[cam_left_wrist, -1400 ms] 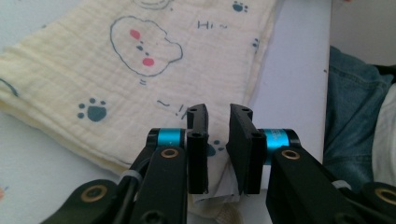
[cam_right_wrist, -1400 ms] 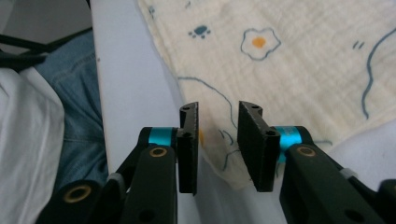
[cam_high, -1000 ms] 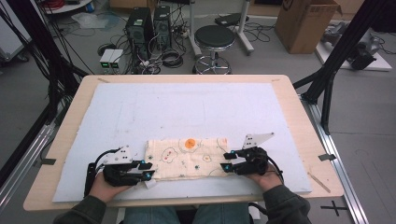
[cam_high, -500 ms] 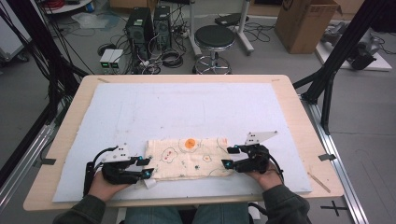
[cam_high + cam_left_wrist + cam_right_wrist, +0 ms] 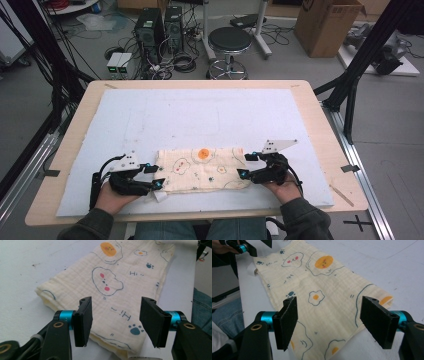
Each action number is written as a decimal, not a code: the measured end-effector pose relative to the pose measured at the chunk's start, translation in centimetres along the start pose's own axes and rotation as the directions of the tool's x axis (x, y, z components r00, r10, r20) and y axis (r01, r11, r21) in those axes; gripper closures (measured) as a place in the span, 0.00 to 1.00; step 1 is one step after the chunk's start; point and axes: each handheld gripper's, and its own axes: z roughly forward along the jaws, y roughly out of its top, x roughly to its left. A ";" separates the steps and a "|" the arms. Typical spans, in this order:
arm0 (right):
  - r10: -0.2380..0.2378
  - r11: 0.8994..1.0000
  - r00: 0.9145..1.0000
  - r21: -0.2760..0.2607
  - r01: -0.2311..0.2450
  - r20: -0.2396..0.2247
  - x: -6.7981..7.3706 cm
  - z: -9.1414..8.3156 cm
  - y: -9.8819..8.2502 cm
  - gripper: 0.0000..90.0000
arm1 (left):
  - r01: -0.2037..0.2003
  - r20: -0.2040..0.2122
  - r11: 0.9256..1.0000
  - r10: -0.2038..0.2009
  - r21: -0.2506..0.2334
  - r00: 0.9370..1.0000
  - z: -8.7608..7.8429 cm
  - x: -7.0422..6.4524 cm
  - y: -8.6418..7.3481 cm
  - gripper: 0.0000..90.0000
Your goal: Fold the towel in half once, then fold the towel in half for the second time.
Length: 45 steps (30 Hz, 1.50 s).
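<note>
The folded cloth (image 5: 205, 169) looks light, soft and limp — best pinched at its layered near corners. Left gripper (image 5: 115, 320) and right gripper (image 5: 332, 322) have just been opening — nothing held.

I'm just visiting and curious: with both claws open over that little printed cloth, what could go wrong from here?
The folded cloth lies near the front edge of the white mat, so a tug might drag it off. The left gripper and right gripper, jaws just opened and holding nothing, hang over stacked layers; closing might pinch only the top layer or undo the fold. A white tag at one corner might snag.
</note>
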 end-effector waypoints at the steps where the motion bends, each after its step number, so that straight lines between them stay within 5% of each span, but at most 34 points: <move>1: 0.002 1.000 1.000 -0.002 -0.002 0.003 0.0 0.0 0.0 0.32 | -0.001 -0.001 1.000 0.001 -0.002 1.000 0.0 0.0 0.1 0.48; 15: -0.023 0.999 1.000 0.043 0.022 0.007 -0.5 0.7 1.7 0.28 | 0.028 -0.027 0.999 -0.028 -0.022 0.999 0.4 0.5 2.0 0.43; 25: -0.018 0.999 1.000 0.035 0.017 0.015 -1.3 0.8 2.9 0.27 | 0.014 -0.038 0.999 -0.015 -0.041 0.999 0.2 1.3 4.7 0.44; 35: -0.009 0.999 1.000 0.042 0.008 0.024 -2.1 1.1 3.8 0.27 | 0.013 -0.039 0.999 -0.014 -0.030 0.999 0.3 1.9 5.7 0.44; 45: -0.017 0.997 0.999 0.069 0.014 0.050 -3.5 1.9 6.0 0.27 | 0.045 -0.071 0.998 -0.049 -0.052 0.996 0.4 4.1 7.5 0.44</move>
